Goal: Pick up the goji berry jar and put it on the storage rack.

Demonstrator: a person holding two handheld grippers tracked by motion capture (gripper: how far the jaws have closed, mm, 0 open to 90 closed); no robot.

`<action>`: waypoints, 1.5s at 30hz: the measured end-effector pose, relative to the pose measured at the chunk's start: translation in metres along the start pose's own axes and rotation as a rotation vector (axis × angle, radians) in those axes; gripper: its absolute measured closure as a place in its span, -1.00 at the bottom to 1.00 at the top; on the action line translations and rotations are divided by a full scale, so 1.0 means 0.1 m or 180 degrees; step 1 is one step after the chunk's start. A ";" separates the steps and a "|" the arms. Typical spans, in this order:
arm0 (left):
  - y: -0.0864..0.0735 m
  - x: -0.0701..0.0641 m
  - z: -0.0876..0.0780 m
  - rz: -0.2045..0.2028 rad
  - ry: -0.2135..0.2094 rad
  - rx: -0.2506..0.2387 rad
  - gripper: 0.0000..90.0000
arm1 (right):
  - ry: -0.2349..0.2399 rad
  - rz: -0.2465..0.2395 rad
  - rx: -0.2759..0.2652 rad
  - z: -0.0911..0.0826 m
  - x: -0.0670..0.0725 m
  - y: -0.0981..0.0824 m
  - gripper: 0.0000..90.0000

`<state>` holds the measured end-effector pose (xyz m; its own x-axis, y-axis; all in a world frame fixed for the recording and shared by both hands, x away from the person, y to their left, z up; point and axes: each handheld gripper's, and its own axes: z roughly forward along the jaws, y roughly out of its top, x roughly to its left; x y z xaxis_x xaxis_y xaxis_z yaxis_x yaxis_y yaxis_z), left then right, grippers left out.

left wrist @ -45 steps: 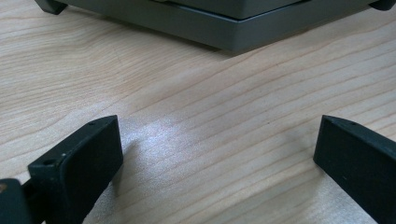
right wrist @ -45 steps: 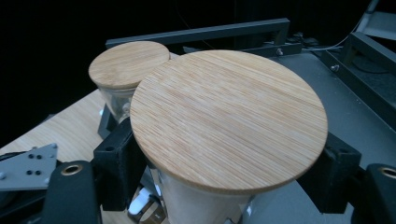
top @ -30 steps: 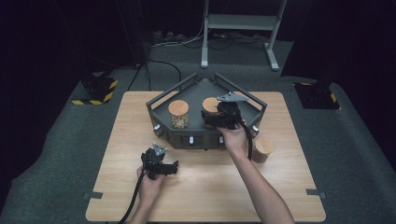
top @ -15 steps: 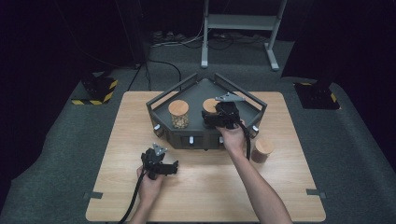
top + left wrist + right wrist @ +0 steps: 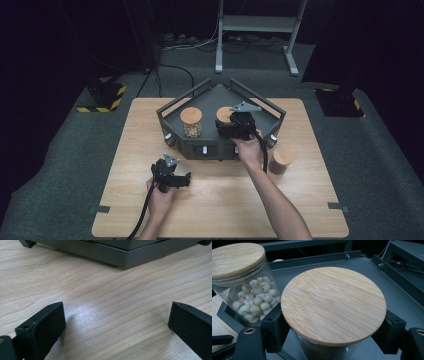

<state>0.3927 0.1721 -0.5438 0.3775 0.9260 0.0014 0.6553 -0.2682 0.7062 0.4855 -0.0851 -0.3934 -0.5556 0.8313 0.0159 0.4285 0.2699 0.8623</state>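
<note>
Dark room, grey carpet; wooden table point(image 5: 120, 150) carries one grey angular tray point(image 5: 220, 95). Three bamboo-lidded jars counted: bean jar point(image 5: 191, 121) and a second jar point(image 5: 333, 305) inside the tray, third jar point(image 5: 280, 160) on the wood beside it. Right gripper point(image 5: 239, 124) pinches the second jar below its lid. Left gripper point(image 5: 170, 176) low over bare wood, jaws spread wide, holding nothing.
</note>
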 end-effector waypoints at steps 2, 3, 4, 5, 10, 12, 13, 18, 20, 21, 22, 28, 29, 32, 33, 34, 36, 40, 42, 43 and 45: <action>0.00 0.00 0.00 0.0001 0.0001 0.0000 -0.97 | 0.0010 0.0015 -0.0001 0.00 0.00 -0.01 -0.44; 0.00 0.00 0.00 0.0001 0.0000 0.0000 -0.97 | 0.0018 0.0018 -0.0004 0.00 -0.01 -0.01 -0.45; 0.00 0.00 0.00 0.0001 0.0000 0.0000 -0.97 | 0.0024 0.0023 -0.0006 0.00 -0.01 -0.01 -0.45; 0.00 0.00 0.00 0.0002 0.0001 0.0000 -0.97 | 0.0032 0.0035 -0.0005 0.00 -0.01 -0.01 -0.45; 0.00 0.00 0.00 0.0001 0.0000 -0.0001 -0.97 | 0.0063 0.0069 -0.0016 0.01 -0.03 -0.03 -0.46; 0.00 0.00 0.00 0.0001 0.0001 0.0000 -0.97 | 0.0071 0.0087 -0.0011 0.01 -0.03 -0.03 -0.46; 0.00 0.00 0.00 0.0001 0.0001 0.0000 -0.97 | 0.0072 0.0090 -0.0009 0.01 -0.03 -0.03 -0.46; 0.00 0.00 0.00 0.0001 0.0000 0.0000 -0.97 | 0.0122 0.0138 0.0035 0.04 -0.05 -0.03 -0.60; 0.00 0.00 0.00 0.0001 0.0000 0.0000 -0.97 | 0.0134 0.0193 0.0049 0.05 -0.07 -0.05 -0.70; 0.00 0.00 0.00 0.0001 -0.0001 0.0000 -0.97 | 0.0155 0.0217 0.0055 0.05 -0.07 -0.05 -0.74; 0.00 0.00 0.00 0.0000 -0.0001 -0.0001 -0.97 | 0.0176 0.0248 0.0050 0.05 -0.08 -0.06 -0.77; 0.00 0.00 0.00 -0.0001 0.0001 -0.0001 -0.97 | 0.0241 0.0247 -0.0002 0.00 -0.09 -0.09 -0.85; 0.00 0.00 0.00 -0.0001 0.0000 -0.0001 -0.97 | 0.0234 0.0245 -0.0003 -0.01 -0.10 -0.10 -0.86; 0.00 0.00 0.00 -0.0002 0.0000 -0.0002 -0.97 | 0.0215 0.0264 -0.0024 -0.03 -0.12 -0.12 -0.88; 0.00 0.00 0.00 0.0000 0.0001 -0.0001 -0.97 | 0.0215 0.0274 -0.0029 -0.04 -0.13 -0.13 -0.89; 0.00 0.00 0.00 -0.0001 0.0000 -0.0001 -0.97 | 0.0218 0.0282 -0.0029 -0.05 -0.13 -0.13 -0.90; 0.00 0.00 0.00 -0.0001 0.0000 -0.0001 -0.97 | 0.0195 0.0272 -0.0039 -0.06 -0.13 -0.15 -0.91; 0.00 0.00 0.00 0.0000 0.0001 -0.0001 -0.97 | 0.0160 0.0265 0.0012 -0.10 -0.12 -0.18 -0.94; 0.00 0.00 0.00 -0.0001 0.0001 -0.0001 -0.97 | 0.0157 0.0267 0.0032 -0.11 -0.13 -0.20 -0.96; 0.00 0.00 0.00 -0.0001 0.0000 -0.0001 -0.97 | 0.0160 0.0271 0.0035 -0.12 -0.13 -0.20 -0.96; 0.00 0.00 0.00 -0.0001 0.0001 -0.0002 -0.97 | 0.0172 0.0277 0.0040 -0.15 -0.14 -0.21 -0.97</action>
<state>0.3929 0.1721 -0.5438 0.3773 0.9261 0.0013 0.6550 -0.2679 0.7065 0.4734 -0.1093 -0.4047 -0.5534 0.8245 0.1182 0.4857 0.2041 0.8500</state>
